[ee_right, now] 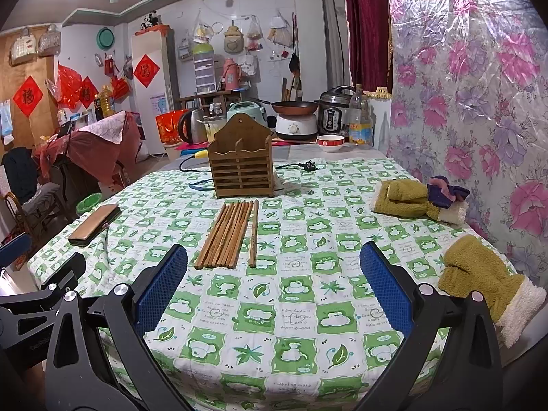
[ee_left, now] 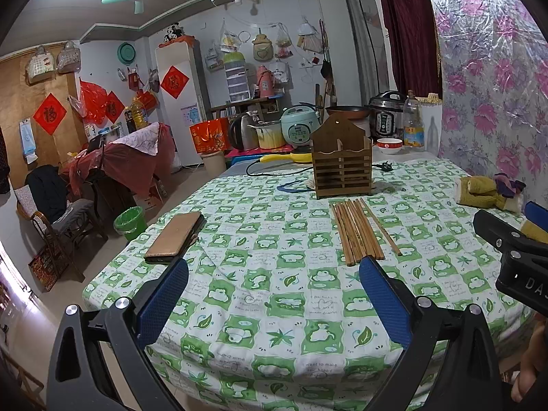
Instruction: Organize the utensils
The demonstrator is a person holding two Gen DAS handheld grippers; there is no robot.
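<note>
- left tool (ee_left: pixel 274 296) wide open, empty, over bench (ee_left: pixel 274 308)
- right tool (ee_right: pixel 274 282) wide open, empty
- chopsticks (ee_right: pixel 227 236) flat, ahead of both tools
- wooden chopstick holder (ee_right: pixel 241 162) upright just beyond them
- phone (ee_left: pixel 174 236) ahead-left

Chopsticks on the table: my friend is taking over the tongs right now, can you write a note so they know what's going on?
Left tongs: open, empty, hovering over the near table edge.
Right tongs: open, empty, hovering just short of the chopsticks.
Chopsticks: lying flat in a bunch on the tablecloth, one a little apart on the right side.
Wooden chopstick holder: standing upright just behind them; nothing shows sticking out of it.
Done: nothing yet.
Left: pick up the chopsticks and stand them in the holder.
</note>
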